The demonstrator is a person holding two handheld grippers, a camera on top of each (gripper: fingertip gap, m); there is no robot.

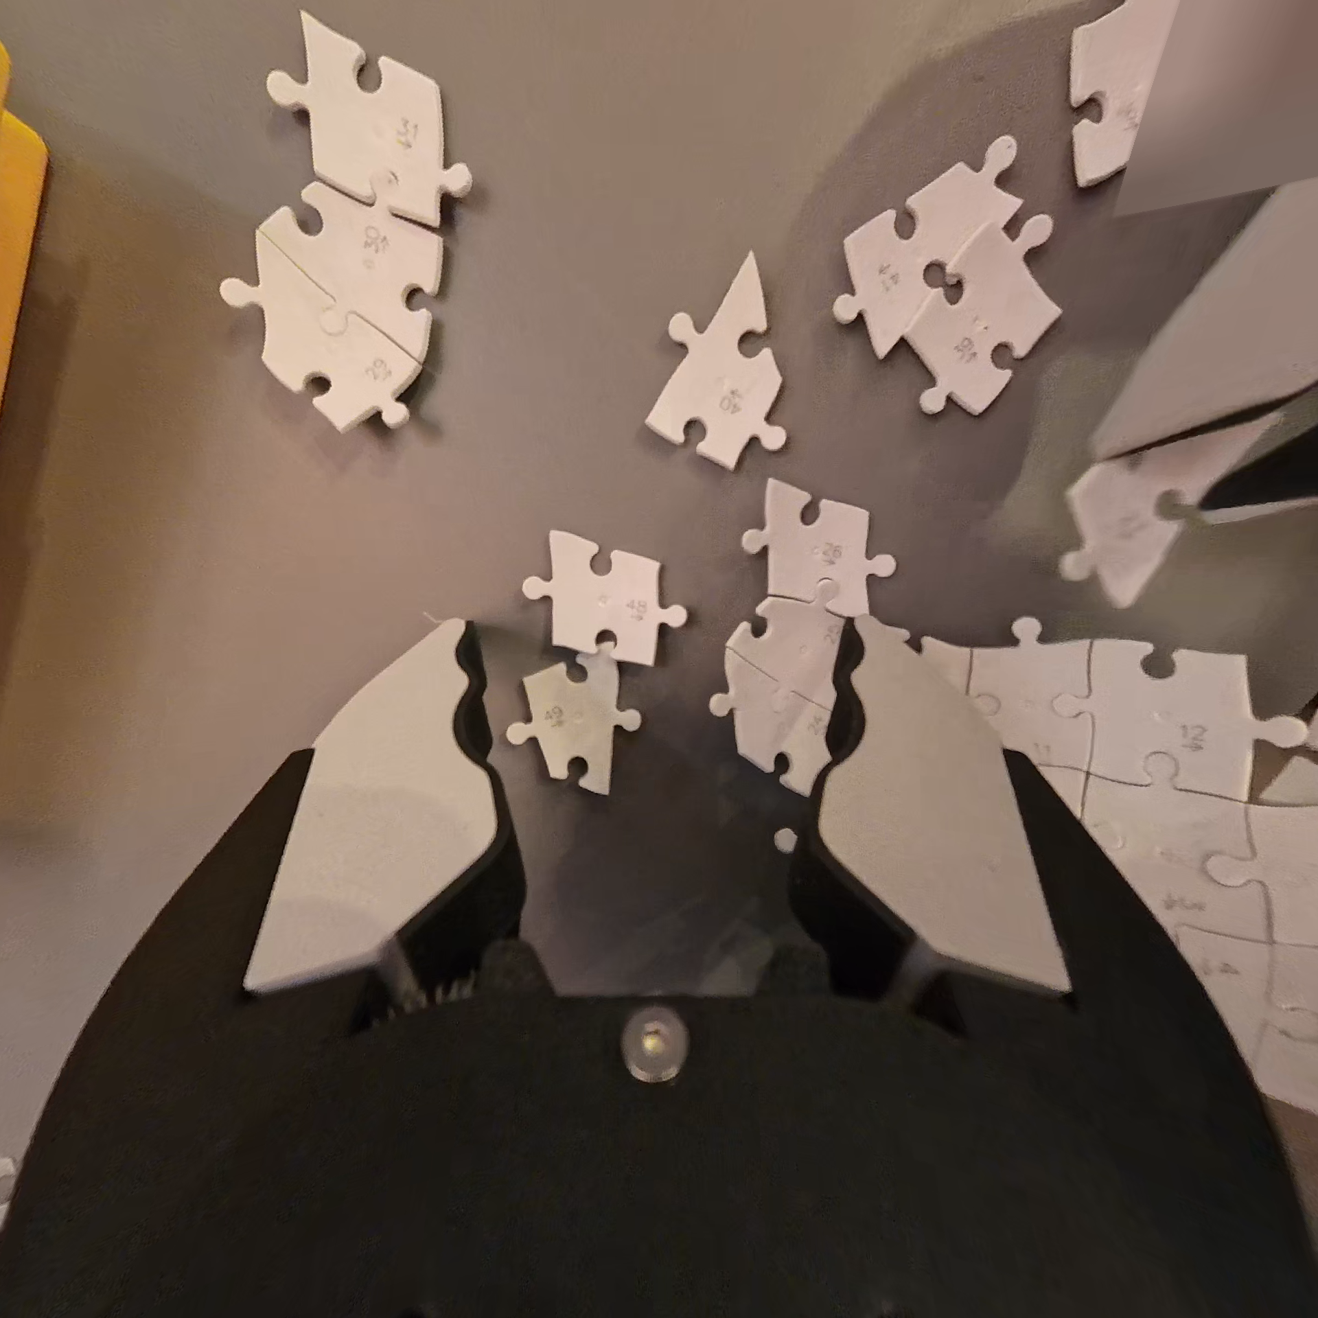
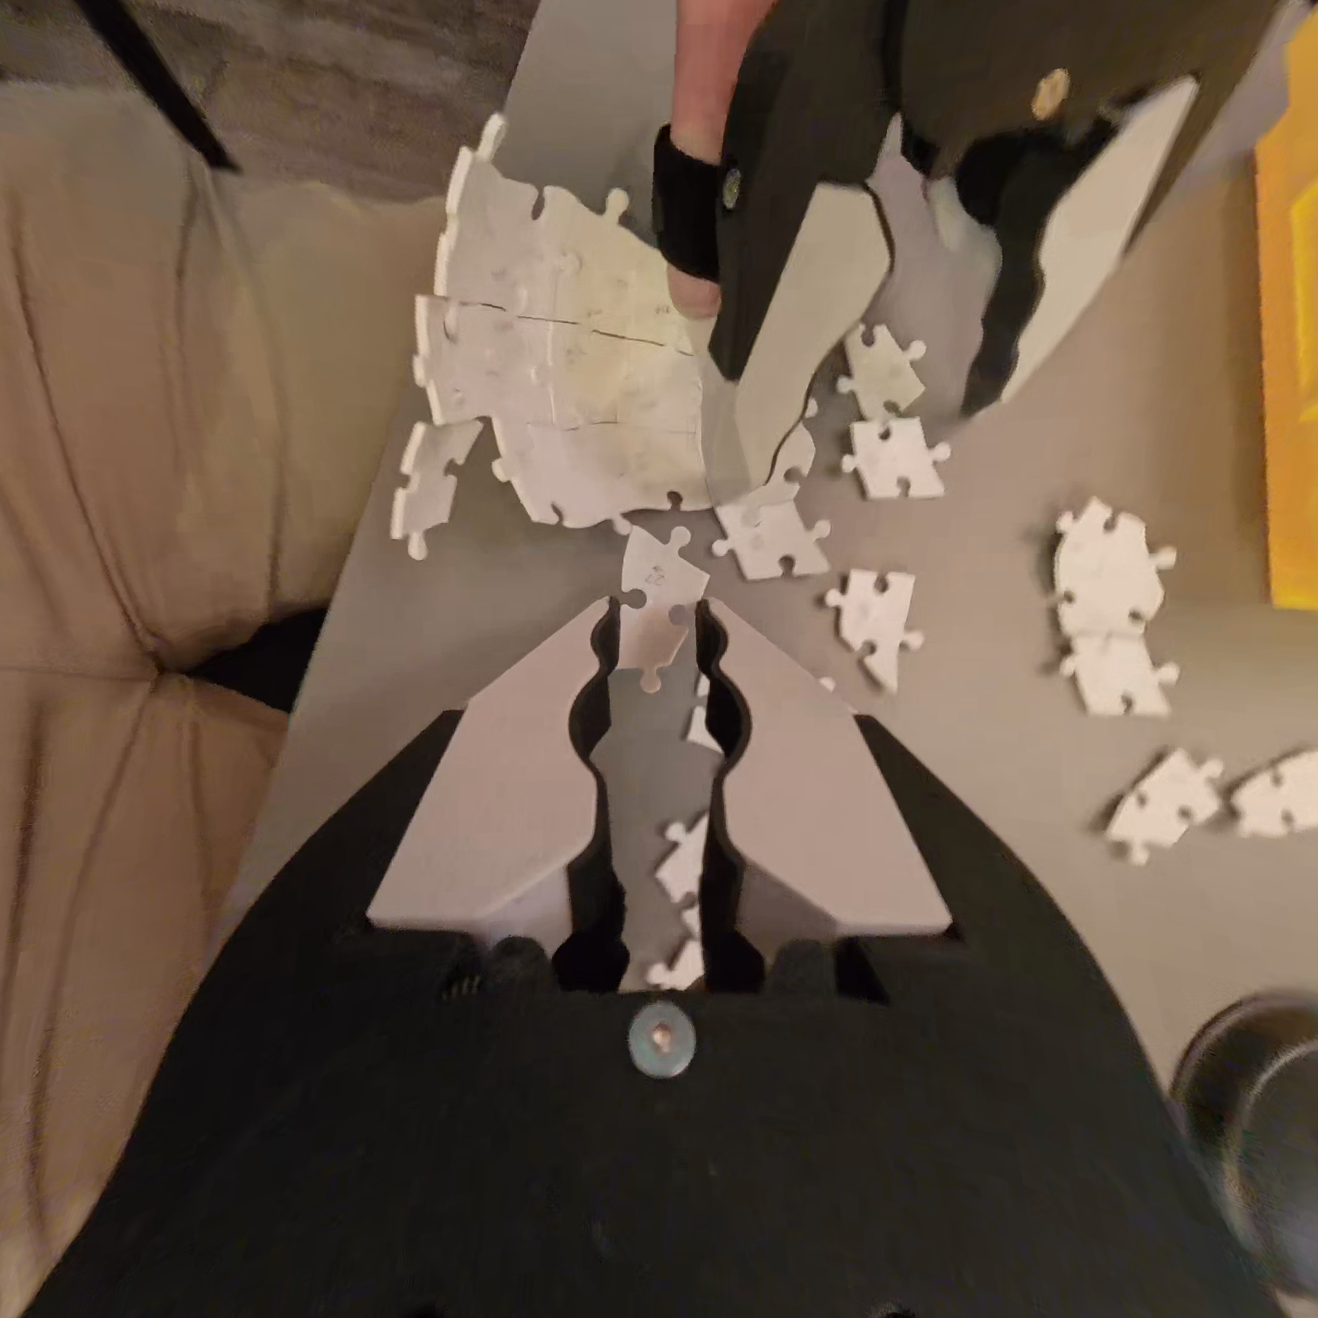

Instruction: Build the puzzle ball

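Loose white puzzle pieces lie on the grey table (image 1: 570, 178). A partly built curved shell of the puzzle ball (image 1: 1141, 713) lies at the right of the left wrist view and shows in the right wrist view (image 2: 570, 356). My left gripper (image 1: 660, 635) is open and empty, low over two small pieces (image 1: 606, 599); its right finger (image 1: 920, 770) lies at the shell's edge. My right gripper (image 2: 656, 606) is shut on a single white piece (image 2: 660, 578), held just in front of the shell. The held piece also shows in the left wrist view (image 1: 1112, 528).
Joined piece groups (image 1: 342, 285) (image 1: 948, 292) and a pointed piece (image 1: 720, 378) lie farther out. A yellow object (image 2: 1291, 356) sits at the table's edge. A dark round object (image 2: 1255, 1112) stands near my right gripper. A beige sofa (image 2: 107, 499) is beside the table. A hand (image 2: 695, 107) holds the left gripper (image 2: 863, 442).
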